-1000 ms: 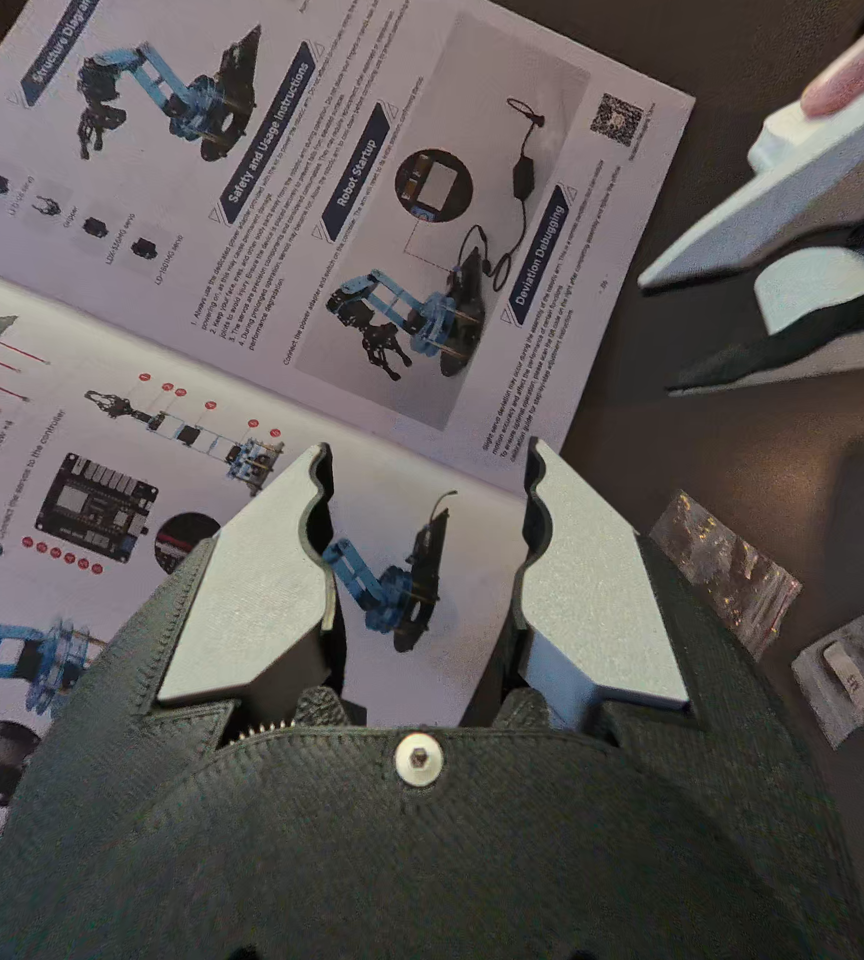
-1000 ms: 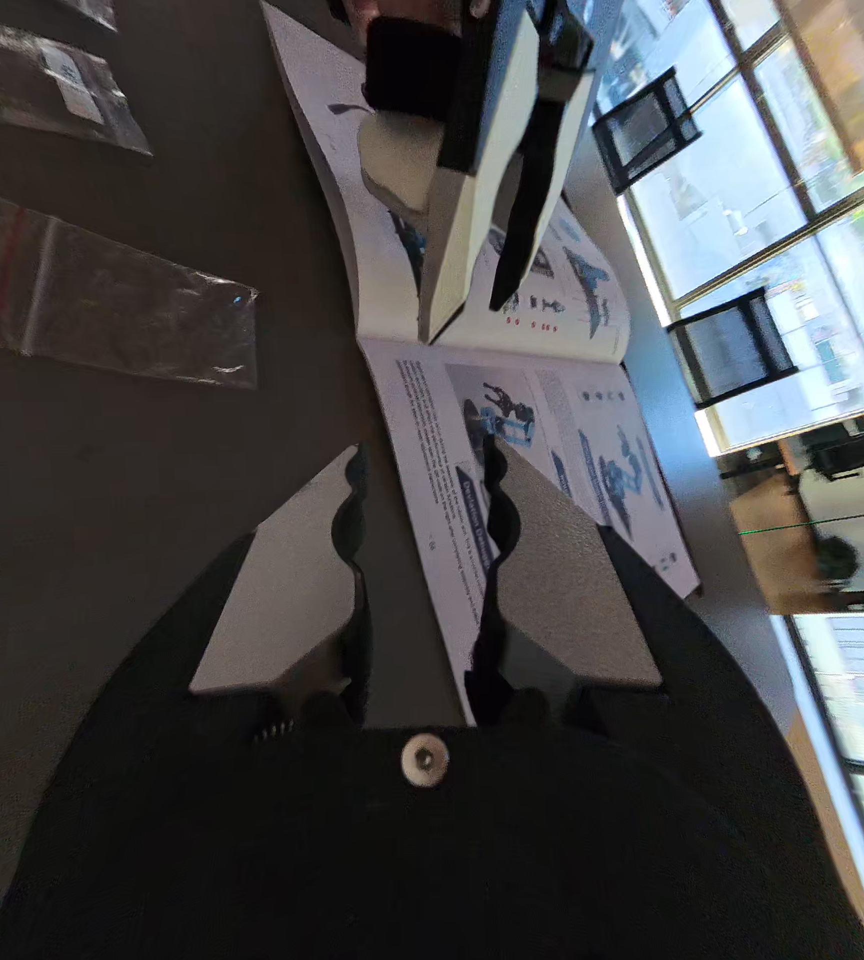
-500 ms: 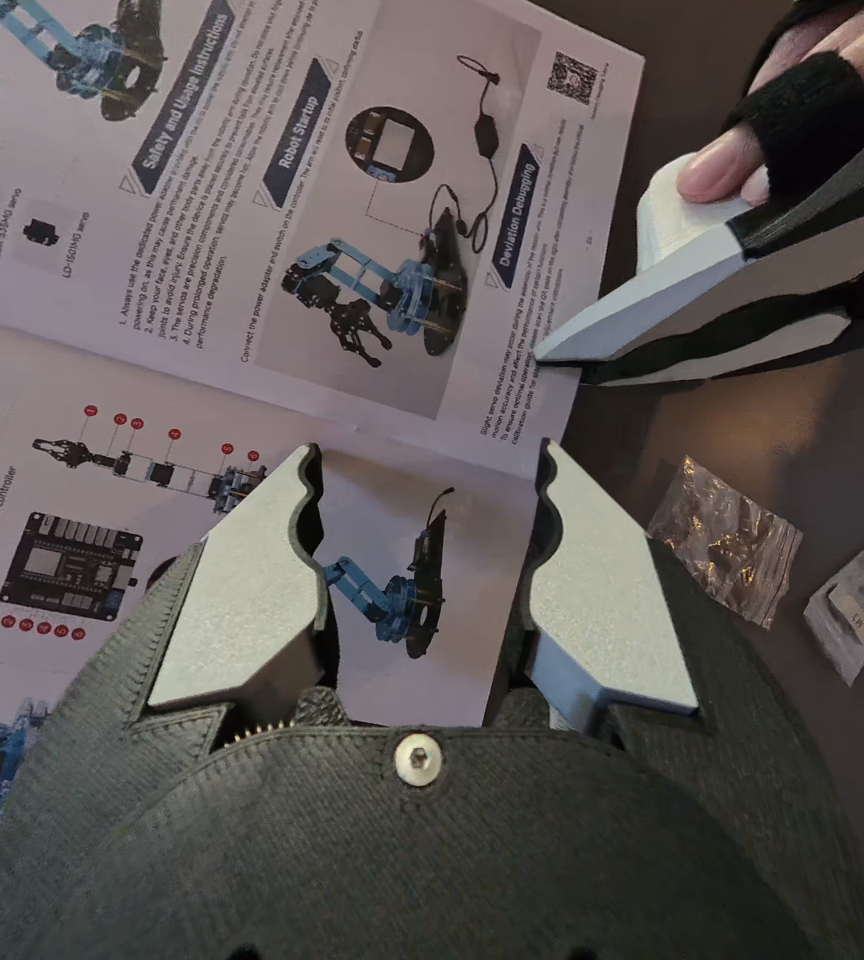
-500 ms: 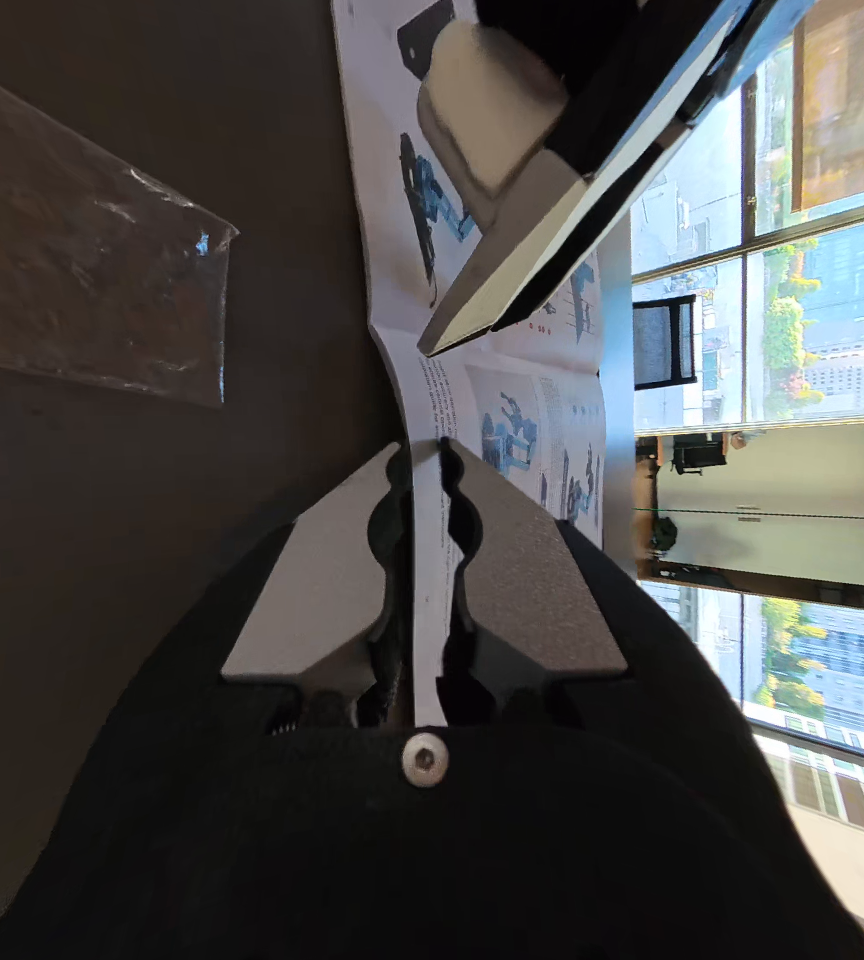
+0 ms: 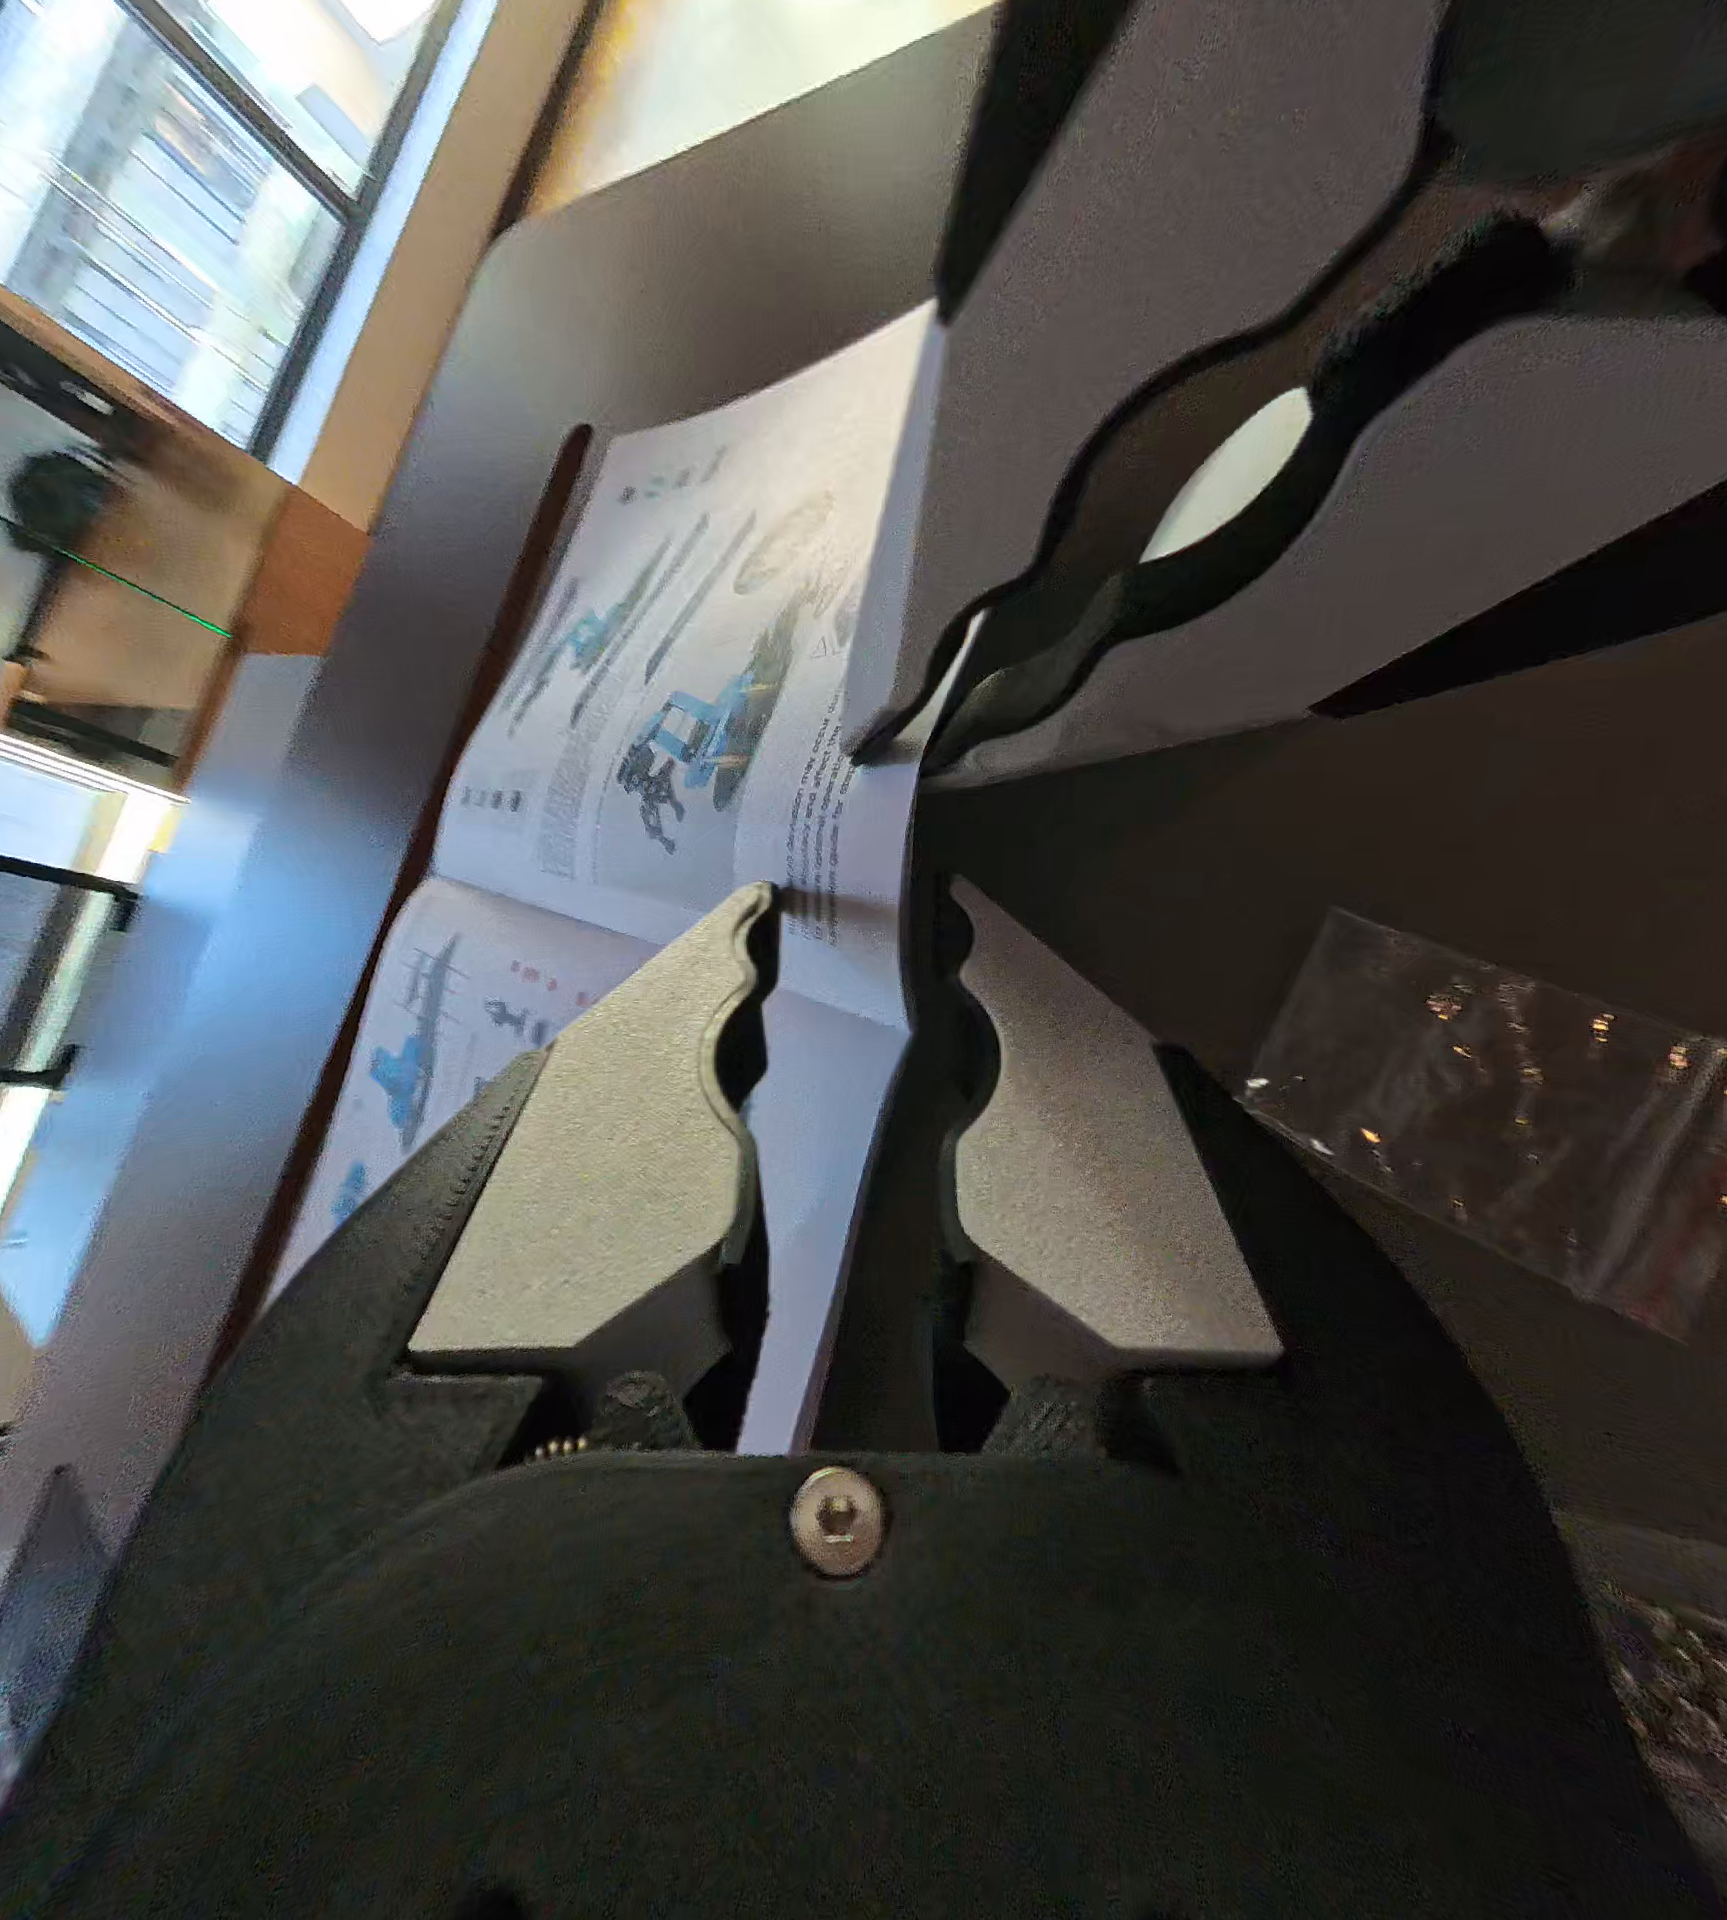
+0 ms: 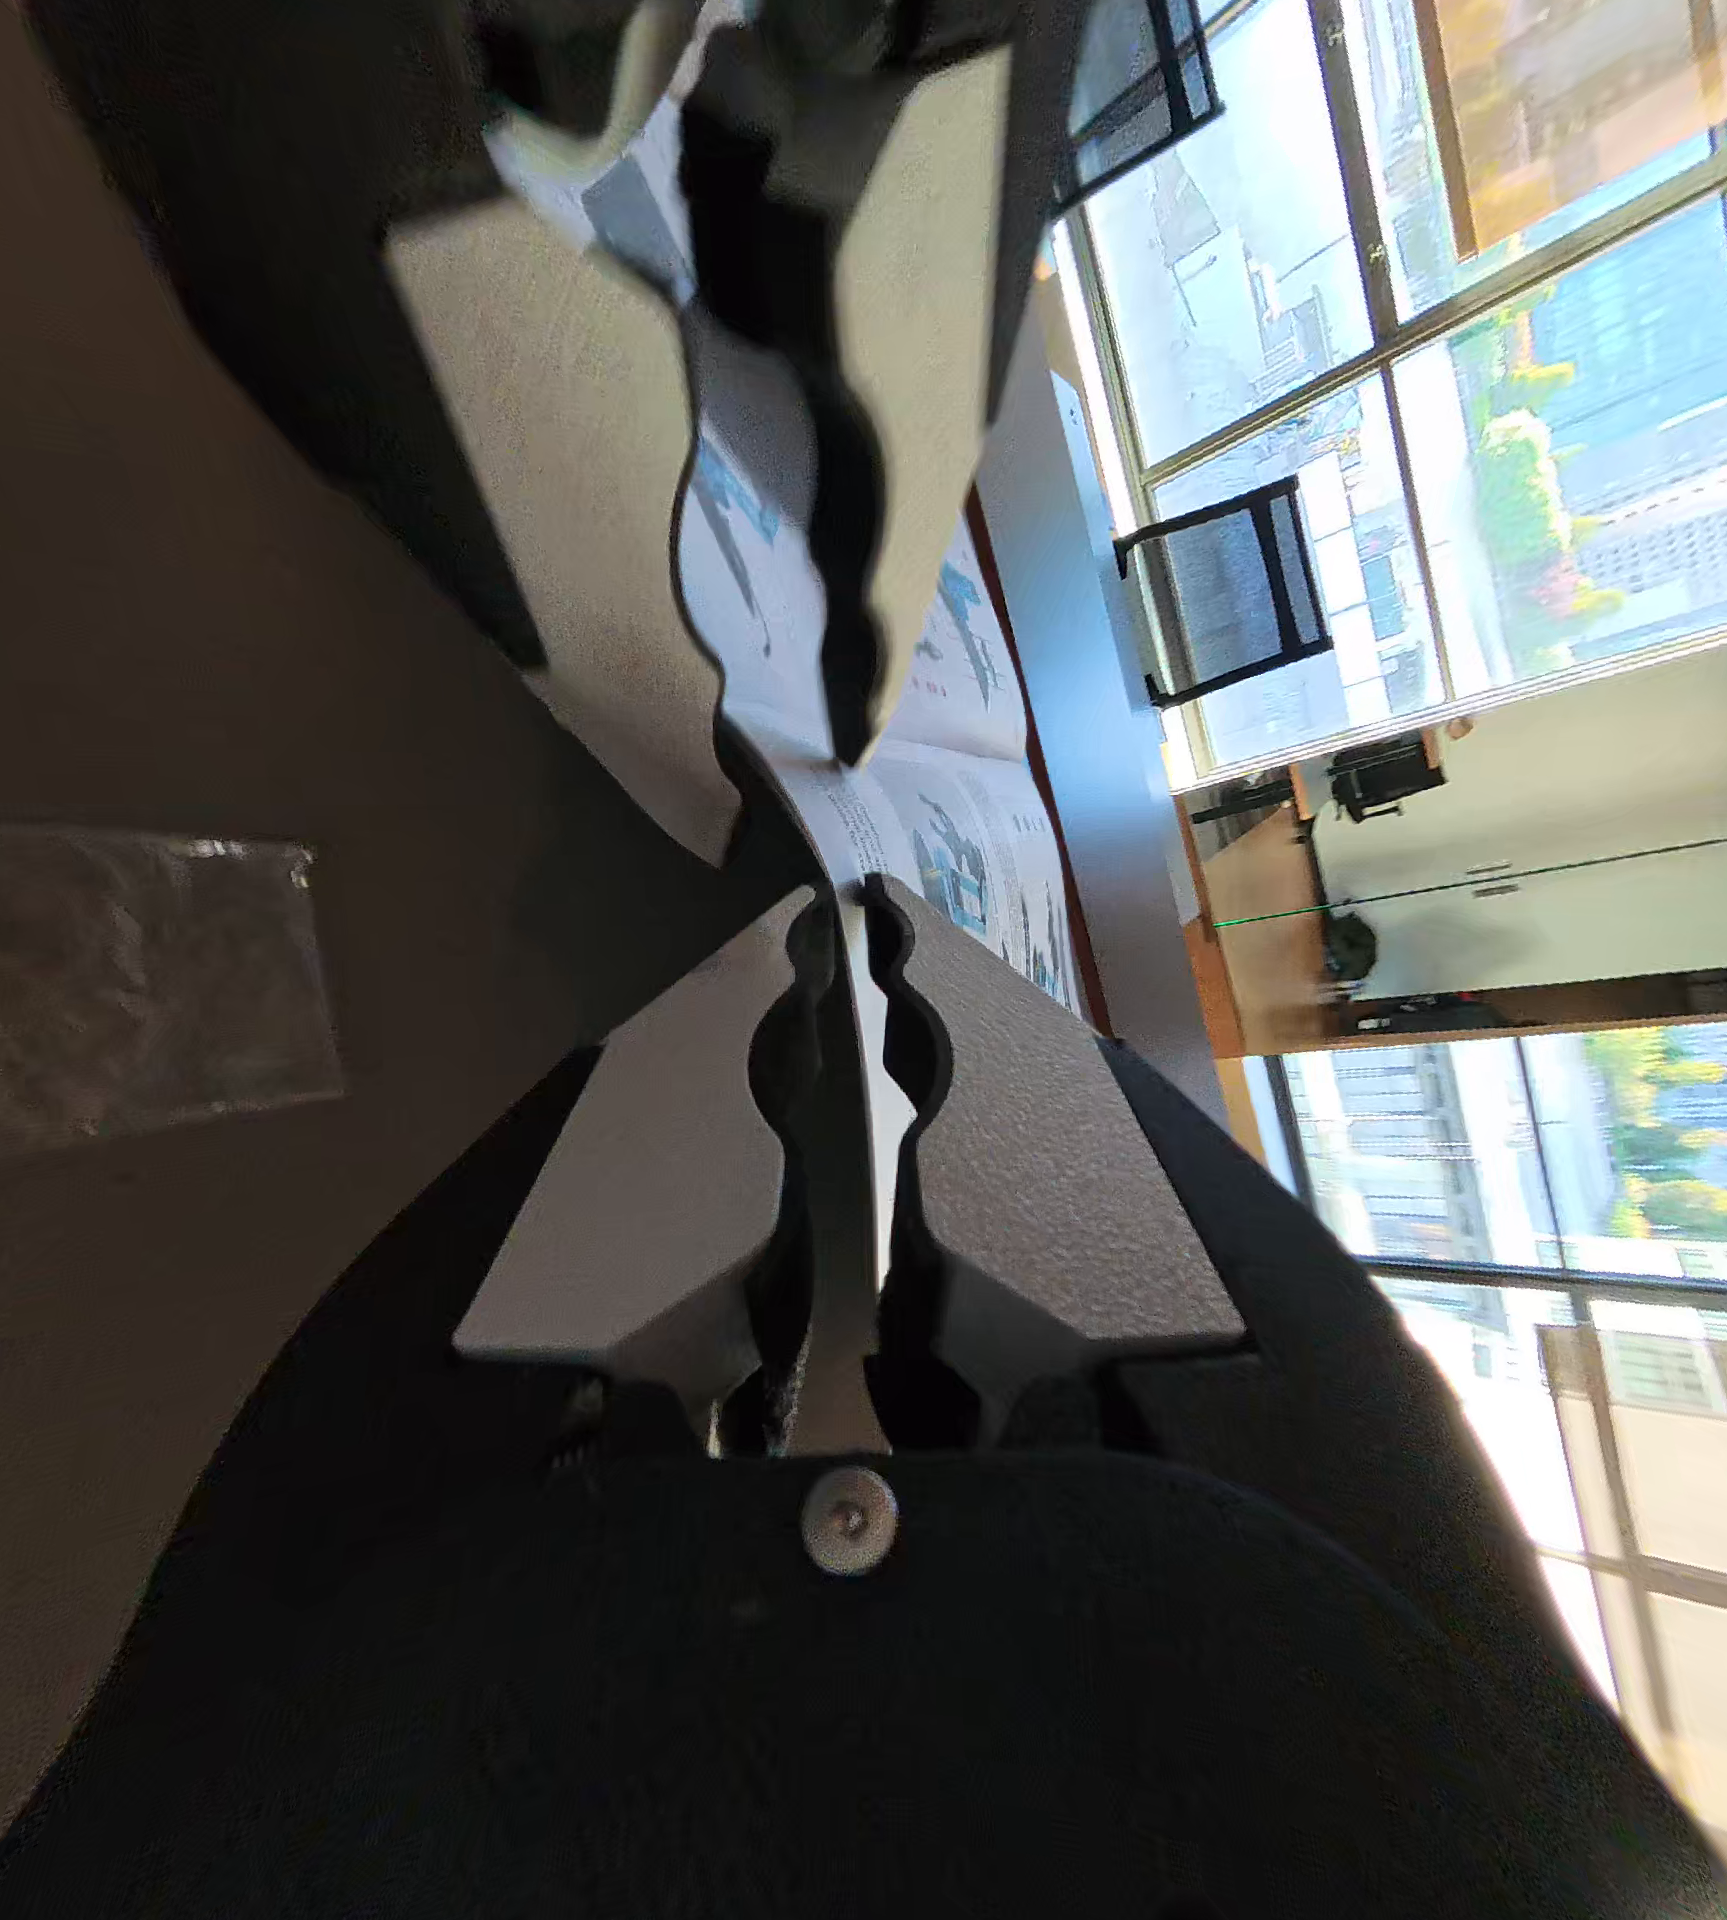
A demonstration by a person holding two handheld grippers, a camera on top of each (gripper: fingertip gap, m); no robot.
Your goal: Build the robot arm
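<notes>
An open instruction booklet [image 5: 651,675] with blue robot-arm pictures lies on a dark table [image 5: 1254,831]. Its right page edge is lifted and curved. My right gripper [image 6: 843,894] is shut on that page edge [image 6: 864,831]. In the left wrist view it shows at the upper right [image 5: 900,748], pinching the same edge. My left gripper [image 5: 859,904] is open, with its fingers on either side of the lifted page edge, just in front of the right gripper. In the right wrist view it [image 6: 786,800] faces mine tip to tip.
A clear plastic bag of small parts [image 5: 1524,1132] lies on the table right of the booklet, also in the right wrist view [image 6: 100,987]. Another small bag [image 5: 1690,1704] lies nearer. Large windows and a black chair [image 6: 1223,592] stand beyond the table edge. My two grippers' fingertips are within a few centimetres of each other.
The right gripper closed fully on the booklet's page edge and lifted it. The left gripper dropped low and swung round to straddle the same edge, its jaws narrower than before.
</notes>
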